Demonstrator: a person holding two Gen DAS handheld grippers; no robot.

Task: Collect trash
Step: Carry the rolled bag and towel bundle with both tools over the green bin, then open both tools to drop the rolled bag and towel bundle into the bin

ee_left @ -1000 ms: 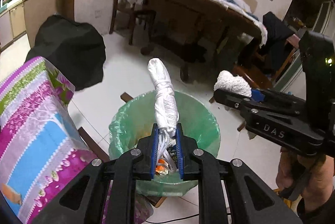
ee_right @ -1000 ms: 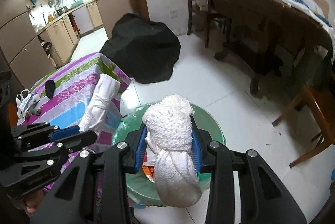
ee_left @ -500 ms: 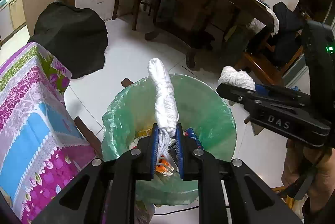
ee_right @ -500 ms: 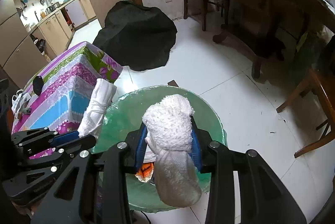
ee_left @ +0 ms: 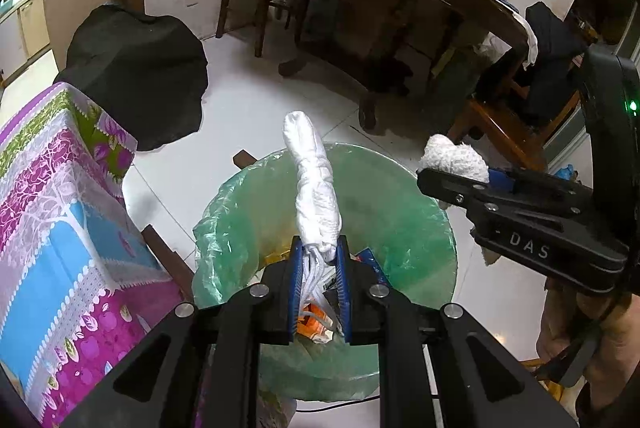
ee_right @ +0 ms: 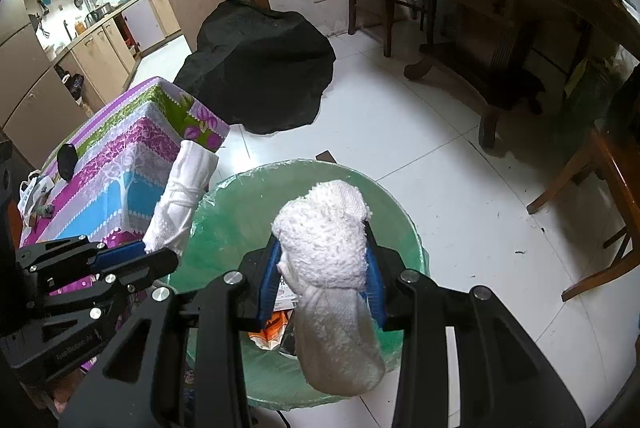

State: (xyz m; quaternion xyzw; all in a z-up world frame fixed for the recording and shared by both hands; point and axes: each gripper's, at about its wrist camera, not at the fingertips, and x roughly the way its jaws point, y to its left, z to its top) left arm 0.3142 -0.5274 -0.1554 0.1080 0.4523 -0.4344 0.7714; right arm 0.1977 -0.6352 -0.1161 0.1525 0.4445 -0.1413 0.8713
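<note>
White rolled cloth point(ee_left: 314, 183) upright in clamped left hand-held gripper point(ee_left: 319, 270); right hand-held gripper point(ee_right: 322, 282) pinches towel wad point(ee_right: 326, 240) vertical.

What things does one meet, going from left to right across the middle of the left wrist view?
Patterned tablecloth → green bin liner, with the white twisted bundle standing up from the left claw → fluffy white cloth held in the right claw.
</note>
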